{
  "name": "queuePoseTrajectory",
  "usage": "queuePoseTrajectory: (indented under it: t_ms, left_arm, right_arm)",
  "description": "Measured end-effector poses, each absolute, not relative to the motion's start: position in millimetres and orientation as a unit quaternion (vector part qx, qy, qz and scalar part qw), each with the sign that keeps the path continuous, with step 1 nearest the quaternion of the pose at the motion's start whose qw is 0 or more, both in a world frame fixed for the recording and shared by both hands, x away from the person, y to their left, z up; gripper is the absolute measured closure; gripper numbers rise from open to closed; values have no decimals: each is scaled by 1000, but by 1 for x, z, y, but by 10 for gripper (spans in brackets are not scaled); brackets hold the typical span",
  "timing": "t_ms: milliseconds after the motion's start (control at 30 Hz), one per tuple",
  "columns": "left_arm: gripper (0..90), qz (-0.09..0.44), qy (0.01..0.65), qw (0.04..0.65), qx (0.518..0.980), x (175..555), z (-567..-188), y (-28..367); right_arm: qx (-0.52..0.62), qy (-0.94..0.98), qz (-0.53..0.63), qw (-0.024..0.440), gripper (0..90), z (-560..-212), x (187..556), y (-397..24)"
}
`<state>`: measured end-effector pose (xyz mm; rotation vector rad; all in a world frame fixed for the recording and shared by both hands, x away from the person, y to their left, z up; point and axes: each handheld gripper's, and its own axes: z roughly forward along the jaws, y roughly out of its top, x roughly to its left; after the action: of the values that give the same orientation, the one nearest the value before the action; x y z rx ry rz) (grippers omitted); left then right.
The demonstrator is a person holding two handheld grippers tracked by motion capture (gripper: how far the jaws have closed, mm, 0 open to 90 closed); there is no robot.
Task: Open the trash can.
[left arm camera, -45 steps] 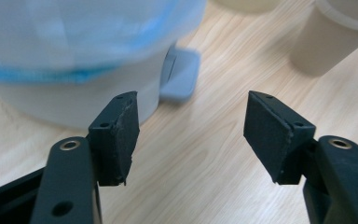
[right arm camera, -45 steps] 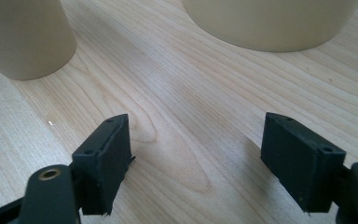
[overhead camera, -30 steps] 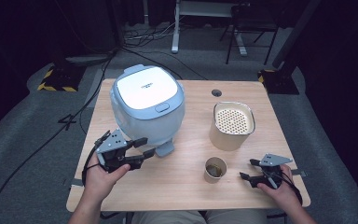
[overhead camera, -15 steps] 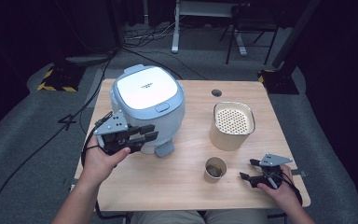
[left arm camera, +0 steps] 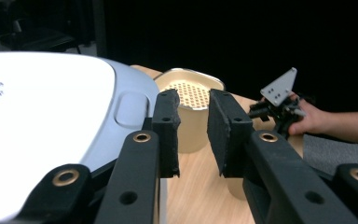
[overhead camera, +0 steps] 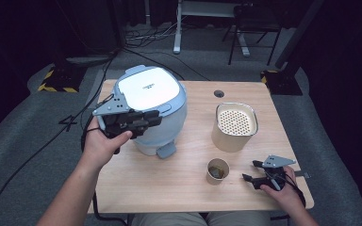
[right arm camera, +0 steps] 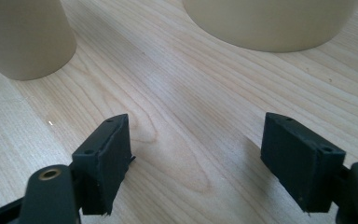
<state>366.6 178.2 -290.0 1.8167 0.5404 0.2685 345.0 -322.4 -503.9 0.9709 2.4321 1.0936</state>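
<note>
Rice cooker (overhead camera: 148, 110) sits at bench (overhead camera: 188, 188) left-rear, lid down, still unopened. Left gripper (overhead camera: 153, 120) hovers at cooker's front edge by the lid latch; its jaws have just been closing, narrow gap left, nothing between the pads (left arm camera: 167, 133), not touching the lid from what shows. Right gripper (overhead camera: 250, 172) rests on bench at right-front, jaws apart, empty, wood grain visible between them. Perforated inner pot (overhead camera: 234, 126) stands right of cooker, small paper cup (overhead camera: 217, 170) with something dark inside just in front of it. Progress estimate: early, approach only. Left: press latch, open lid, then probably load pot and cup contents.
</note>
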Motion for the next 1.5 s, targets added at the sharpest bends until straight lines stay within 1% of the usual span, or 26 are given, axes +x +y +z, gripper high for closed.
queuePoseTrajectory:
  t_ms: [167, 300, 467, 567, 733, 767, 800, 833, 933, 1133, 1400, 1500]
  left_arm:
    - [746, 119, 243, 569, 777, 379, -285, 173]
    - [813, 121, 264, 572, 767, 388, -284, 172]
    - [891, 116, 261, 566, 773, 392, -286, 167]
    - [897, 118, 267, 552, 781, 394, -288, 163]
    - [897, 123, 268, 545, 785, 396, -289, 159]
    - [898, 135, 270, 535, 789, 396, -289, 157]
    - [897, 135, 270, 535, 789, 396, -289, 157]
    - [897, 150, 271, 522, 795, 396, -290, 156]
    - [896, 153, 271, 523, 793, 397, -291, 155]
    - [896, 172, 273, 507, 800, 394, -289, 152]
    - [898, 175, 276, 505, 799, 394, -291, 151]
    - [883, 160, 276, 515, 795, 396, -291, 152]
  right_arm:
    - [338, 847, 381, 151, 248, -504, 345, -322]
    - [338, 847, 381, 151, 248, -504, 345, -322]
    - [338, 847, 381, 151, 248, -504, 345, -322]
    - [338, 847, 381, 151, 248, -504, 345, -322]
    - [338, 847, 381, 151, 248, -504, 345, -323]
    - [338, 848, 380, 152, 248, -504, 345, -323]
    - [338, 848, 380, 152, 248, -504, 345, -323]
    - [338, 847, 380, 152, 248, -504, 345, -323]
    - [338, 847, 381, 151, 248, -504, 345, -323]
    - [338, 847, 380, 152, 248, -504, 345, -322]
    - [338, 847, 381, 151, 248, -504, 345, -322]
    - [338, 847, 381, 151, 249, -504, 345, -322]
